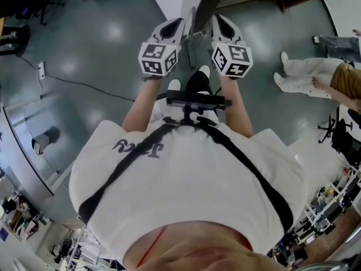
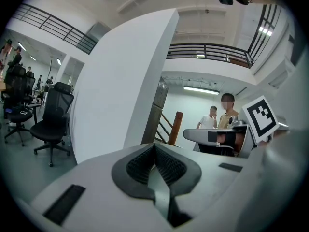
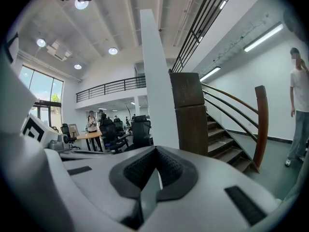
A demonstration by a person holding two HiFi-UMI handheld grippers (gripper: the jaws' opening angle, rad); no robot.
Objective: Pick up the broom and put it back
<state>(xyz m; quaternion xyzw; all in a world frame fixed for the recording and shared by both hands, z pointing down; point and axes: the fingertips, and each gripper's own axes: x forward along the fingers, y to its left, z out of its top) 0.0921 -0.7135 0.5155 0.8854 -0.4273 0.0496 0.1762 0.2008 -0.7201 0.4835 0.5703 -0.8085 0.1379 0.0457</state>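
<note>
Item 1. My left claw [image 2: 154,147]: closed, ribbed pads meeting at the tip, nothing between them. It is held out level in front of me, with its marker cube [image 1: 158,58] nearest my body.

Item 2. My right claw [image 3: 155,149]: closed and empty, just right of the left one and apart from it. Its marker cube [image 1: 232,60] sits on the near end.

Item 3. Broom: I cannot make it out in any view. A slim grey shape [image 1: 192,30] stands on the floor [image 1: 84,49] between the two claws, too unclear to name.

Item 4. White pillar [image 3: 153,81]: straight ahead of both claws.

Item 5. Brown stair post [image 3: 189,112]: just right of the pillar, at the foot of a curving staircase [image 3: 227,146] that rises to the right.

Item 6. Black office chair [image 2: 52,120]: far left, on the grey floor.

Item 7. Table [image 3: 89,137]: far left beyond the pillar, with more chairs and a standing person beside it.

Item 8. Two people [image 2: 219,116]: standing far right of the stairs.

Item 9. Person in light trousers [image 1: 307,75]: on the floor, well to my right.
</note>
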